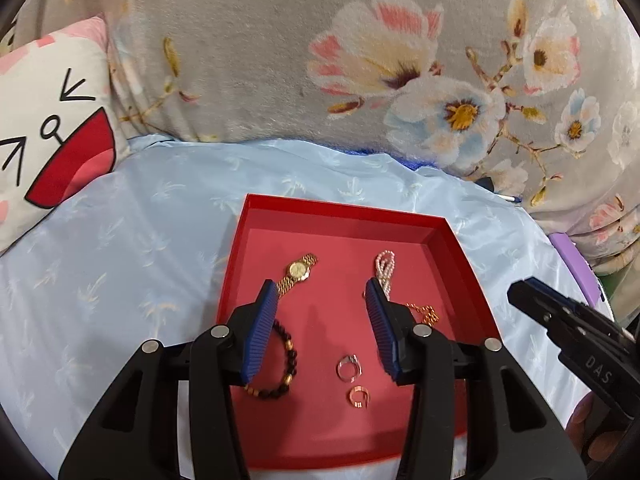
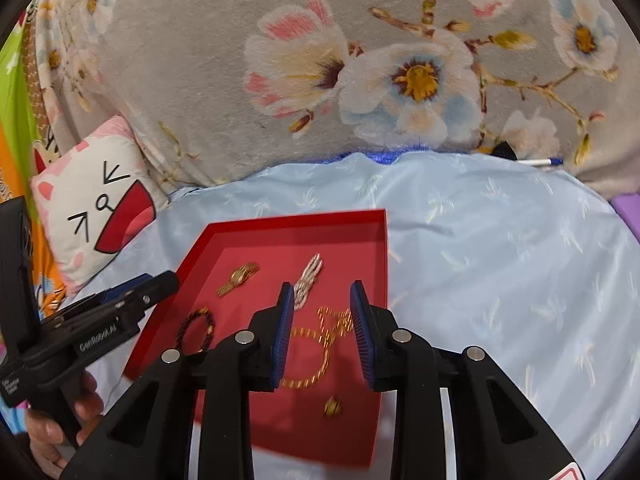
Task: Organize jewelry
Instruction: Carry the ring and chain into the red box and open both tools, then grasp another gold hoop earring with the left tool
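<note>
Red tray (image 1: pixel 256 240) on pale blue bed cover (image 1: pixel 120 240), holding gold watch (image 1: pixel 299 271), pearl strand (image 1: pixel 385 266), bead bracelet (image 1: pixel 286 364), two rings (image 1: pixel 349 366) and gold chain (image 2: pixel 320 340). Left hand-held gripper (image 1: pixel 322 294) partly open above tray, empty. Right hand-held gripper (image 2: pixel 320 292) partly open over gold chain, gripping nothing.
</note>
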`<state>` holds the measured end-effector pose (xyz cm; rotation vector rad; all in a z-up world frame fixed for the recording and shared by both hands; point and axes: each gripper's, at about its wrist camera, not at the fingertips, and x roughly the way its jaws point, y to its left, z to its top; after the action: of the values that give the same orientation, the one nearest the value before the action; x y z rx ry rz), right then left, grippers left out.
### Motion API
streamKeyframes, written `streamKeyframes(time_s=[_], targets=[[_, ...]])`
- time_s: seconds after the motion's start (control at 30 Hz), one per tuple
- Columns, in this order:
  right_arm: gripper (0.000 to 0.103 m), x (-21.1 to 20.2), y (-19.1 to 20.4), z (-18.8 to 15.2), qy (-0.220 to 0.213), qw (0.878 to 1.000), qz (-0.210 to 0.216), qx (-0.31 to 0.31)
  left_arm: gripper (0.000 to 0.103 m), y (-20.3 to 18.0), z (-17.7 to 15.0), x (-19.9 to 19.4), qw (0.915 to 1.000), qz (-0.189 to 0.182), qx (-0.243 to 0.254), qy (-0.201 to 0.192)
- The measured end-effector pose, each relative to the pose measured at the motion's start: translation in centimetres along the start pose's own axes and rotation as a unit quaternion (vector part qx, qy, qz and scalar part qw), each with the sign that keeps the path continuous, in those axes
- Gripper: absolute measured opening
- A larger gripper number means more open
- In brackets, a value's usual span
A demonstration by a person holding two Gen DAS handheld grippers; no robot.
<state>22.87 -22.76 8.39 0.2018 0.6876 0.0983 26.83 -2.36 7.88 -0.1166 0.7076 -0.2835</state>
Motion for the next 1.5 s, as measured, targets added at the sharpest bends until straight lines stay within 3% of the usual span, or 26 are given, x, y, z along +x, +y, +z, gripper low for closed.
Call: streamKeyframes(time_s=[0.23, 0.47, 0.67, 0.8, 1.07, 1.13, 1.2, 1.33, 1.5], targets=[[0.032, -5.3, -0.4, -6.5, 0.014, 1.0, 0.0, 0.009, 0.045, -0.8, -4.9, -4.6, 0.9999, -0.009, 0.006, 0.009], [0.033, -9.2, -1.6, -13.6, 0.055, 0.998, -0.013, 0.026, 0.047, -2.1, -11.9, -7.0, 0.9976, -0.036, 0.011, 0.059], [0.033, -11.6, -2.6, -17.5, 0.075, 0.996, -0.028, 0.035, 0.047, -4.8, -16.2, -8.4, 0.9931, -0.063, 0.039, 0.091], [0.033, -12.5, -3.2, -18.6, 0.074, 0.996, -0.033, 0.046, 0.047, -6.4, -17.7, -8.4, 0.9906, -0.072, 0.059, 0.1], [0.033, -13.0, -3.6, -19.0, 0.071, 0.996, -0.03, 0.053, 0.045, -8.0, -19.4, -7.2, 0.9887, -0.056, 0.086, 0.109], [0.033, -12.9, -3.5, -19.0, 0.072, 0.996, -0.033, 0.049, 0.043, -8.2, -19.4, -7.2, 0.9886, -0.049, 0.096, 0.105], [0.033, -12.7, -3.5, -19.0, 0.072, 0.996, -0.029, 0.051, 0.032, -8.3, -19.4, -7.1, 0.9883, -0.049, 0.101, 0.103], [0.033, -12.5, -3.3, -19.0, 0.072, 0.996, -0.025, 0.051, 0.02, -8.3, -19.4, -7.0, 0.9881, -0.048, 0.106, 0.1], [0.033, -11.9, -2.9, -18.4, 0.071, 0.996, -0.022, 0.043, 0.016, -8.1, -19.3, -7.1, 0.9883, -0.044, 0.108, 0.098]])
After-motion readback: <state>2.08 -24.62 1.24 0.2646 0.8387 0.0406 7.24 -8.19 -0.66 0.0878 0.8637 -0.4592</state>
